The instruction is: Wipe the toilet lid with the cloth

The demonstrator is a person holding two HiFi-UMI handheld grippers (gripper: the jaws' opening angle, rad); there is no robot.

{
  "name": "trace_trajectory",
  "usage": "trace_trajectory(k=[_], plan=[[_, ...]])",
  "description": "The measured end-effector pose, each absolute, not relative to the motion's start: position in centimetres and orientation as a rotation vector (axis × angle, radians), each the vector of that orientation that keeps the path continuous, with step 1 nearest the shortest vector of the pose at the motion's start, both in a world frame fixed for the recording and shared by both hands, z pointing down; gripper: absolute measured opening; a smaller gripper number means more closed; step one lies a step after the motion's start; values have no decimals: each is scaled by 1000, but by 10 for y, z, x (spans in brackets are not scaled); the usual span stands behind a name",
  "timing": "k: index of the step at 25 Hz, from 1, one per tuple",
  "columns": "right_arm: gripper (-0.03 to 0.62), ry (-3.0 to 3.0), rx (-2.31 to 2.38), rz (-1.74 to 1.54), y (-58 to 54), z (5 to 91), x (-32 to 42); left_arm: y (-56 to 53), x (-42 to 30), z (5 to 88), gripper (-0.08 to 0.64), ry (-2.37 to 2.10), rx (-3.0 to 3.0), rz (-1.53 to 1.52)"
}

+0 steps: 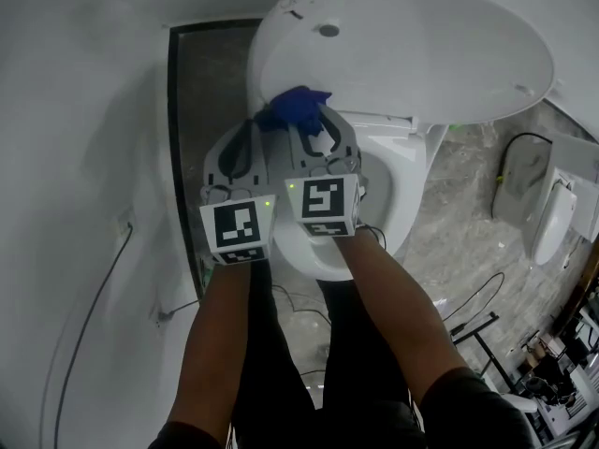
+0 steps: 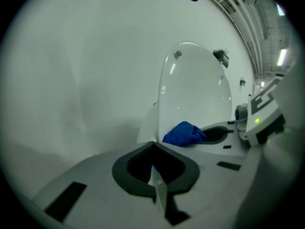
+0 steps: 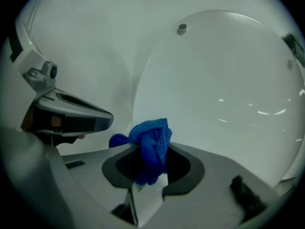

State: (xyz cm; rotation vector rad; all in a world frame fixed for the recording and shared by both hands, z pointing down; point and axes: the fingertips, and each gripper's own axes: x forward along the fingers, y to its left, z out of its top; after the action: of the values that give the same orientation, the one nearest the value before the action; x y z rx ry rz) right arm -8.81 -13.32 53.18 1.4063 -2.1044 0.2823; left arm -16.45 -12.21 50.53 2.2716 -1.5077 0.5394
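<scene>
Your left gripper (image 1: pixel 253 134) sits on the left, its jaws closed with nothing between them, just beside the right one. Your right gripper (image 1: pixel 314 122) is clamped on the bunched blue cloth (image 1: pixel 294 107), which sticks out past its tips, at the lower edge of the raised toilet lid (image 1: pixel 412 54). The lid spreads off to the right above the open bowl (image 1: pixel 398 190).
</scene>
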Motion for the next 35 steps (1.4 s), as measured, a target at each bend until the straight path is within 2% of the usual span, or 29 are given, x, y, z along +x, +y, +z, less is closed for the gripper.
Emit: trace_trajectory(k=[10, 25, 31, 35], plan=[[112, -1992, 1535, 323, -133, 544, -16, -120, -112, 519, 9, -1378, 2359, 583], [112, -1748, 1767, 412, -98, 547, 162, -102, 11, 518, 9, -1177, 2471, 623], [112, -1758, 1802, 428, -87, 546, 177, -98, 25, 523, 9, -1148, 2485, 625], [112, -1855, 1770, 455, -82, 538, 151, -98, 9, 523, 9, -1186, 2454, 614]])
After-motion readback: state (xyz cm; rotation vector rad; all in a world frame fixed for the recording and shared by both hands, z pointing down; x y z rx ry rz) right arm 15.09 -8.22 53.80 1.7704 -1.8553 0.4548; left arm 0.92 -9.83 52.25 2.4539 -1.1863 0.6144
